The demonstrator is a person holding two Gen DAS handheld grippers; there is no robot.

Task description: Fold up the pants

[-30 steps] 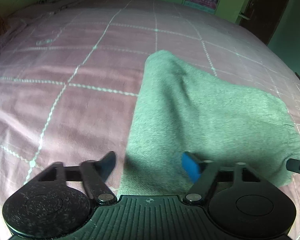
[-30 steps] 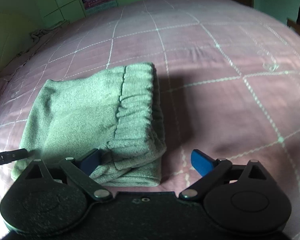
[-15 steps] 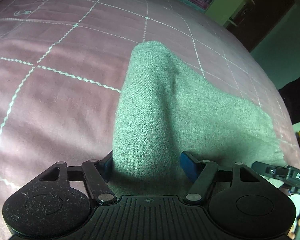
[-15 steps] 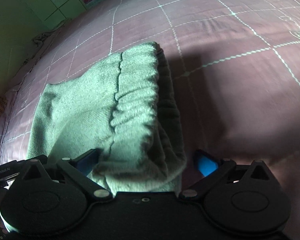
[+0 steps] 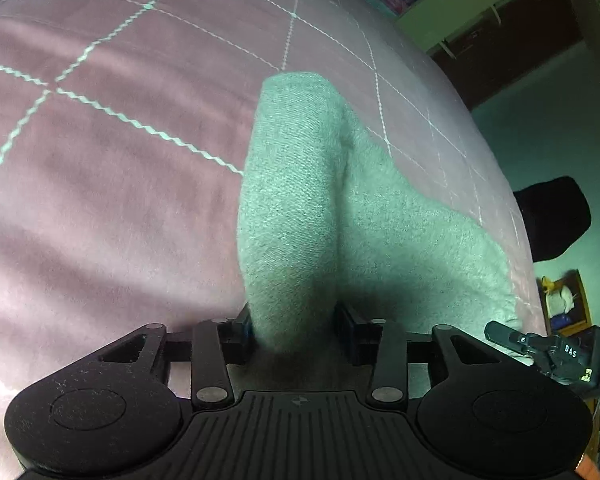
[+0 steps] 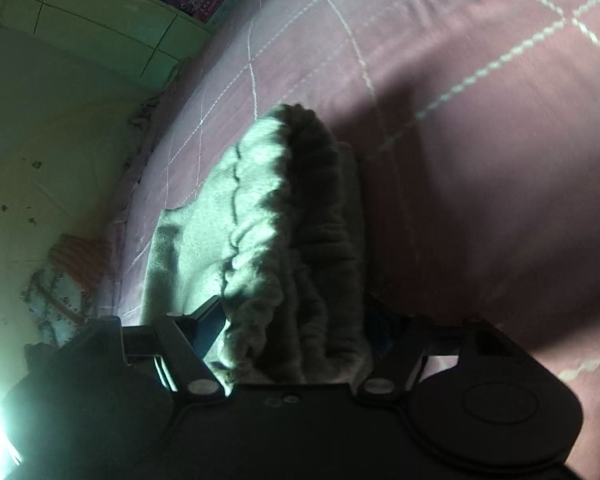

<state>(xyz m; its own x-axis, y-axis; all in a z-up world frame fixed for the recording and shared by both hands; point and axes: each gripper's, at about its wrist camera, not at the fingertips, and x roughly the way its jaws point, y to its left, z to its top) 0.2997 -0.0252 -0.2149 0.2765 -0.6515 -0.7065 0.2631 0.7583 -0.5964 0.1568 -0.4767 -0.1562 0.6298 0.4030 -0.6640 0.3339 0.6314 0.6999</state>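
- Grey-green knit, thick and soft: the pants (image 5: pixel 300 200) lie folded into a bundle on the pink checked bedspread (image 5: pixel 100 200), well in from its far edge, with bare cover all round them.
- My left gripper (image 5: pixel 296 330) has just been closing, and its two pads now press on a bunched ridge at the plain end of the bundle. The cloth is squeezed narrow between them and stands up as a hump, so I judge it clamped on the pants.
- My right gripper (image 6: pixel 296 332) has likewise just been closing, over the gathered waistband (image 6: pixel 260 248) end. That end is several layers thick, so the jaws stand fairly wide; the left pad touches the cloth, but the right pad sits in shadow. I read it as gripping, though I can't be fully sure of that side.
- Why one at each end: I think both ends must rise together so the bundle keeps its layers and can be folded or moved without sagging open in the middle.
- The tip of the right gripper shows at the lower right of the left view, just past the pants' edge, which tells me the two tools stand near each other, on opposite ends.
- The bundle's long axis runs away from me toward the far edge of the bed in both views, with the waistband along its right-hand side and the smooth fold along its left.
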